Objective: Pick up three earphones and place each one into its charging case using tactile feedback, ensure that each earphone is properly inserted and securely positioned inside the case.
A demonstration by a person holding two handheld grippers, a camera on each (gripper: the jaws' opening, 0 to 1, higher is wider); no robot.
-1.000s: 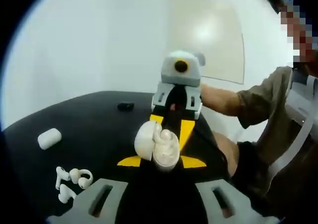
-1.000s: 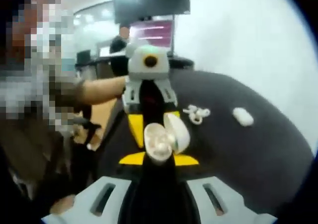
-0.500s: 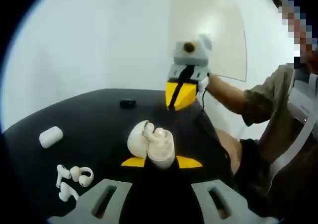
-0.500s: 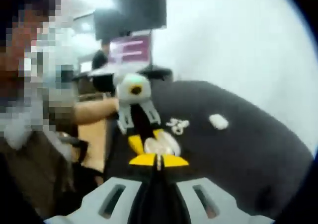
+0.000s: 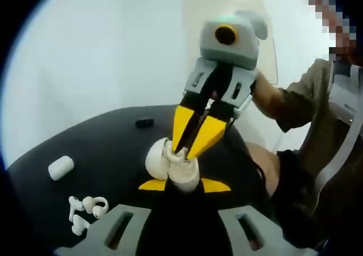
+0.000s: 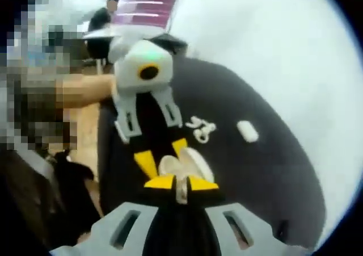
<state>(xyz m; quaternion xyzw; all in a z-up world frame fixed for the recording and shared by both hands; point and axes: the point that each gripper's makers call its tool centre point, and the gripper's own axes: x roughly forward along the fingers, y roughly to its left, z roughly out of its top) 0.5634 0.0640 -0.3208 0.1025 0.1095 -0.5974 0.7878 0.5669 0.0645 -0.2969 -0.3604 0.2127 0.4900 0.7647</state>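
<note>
White charging case point(image 5: 170, 165), yellow jaws, black table point(image 5: 102, 137).

Black round table point(image 5: 108, 148). On it, left of left gripper's jaws: closed white case point(image 5: 60, 167), cluster of loose white earphones point(image 5: 85, 209) nearer. Small dark object point(image 5: 144, 122) farther back.
</note>
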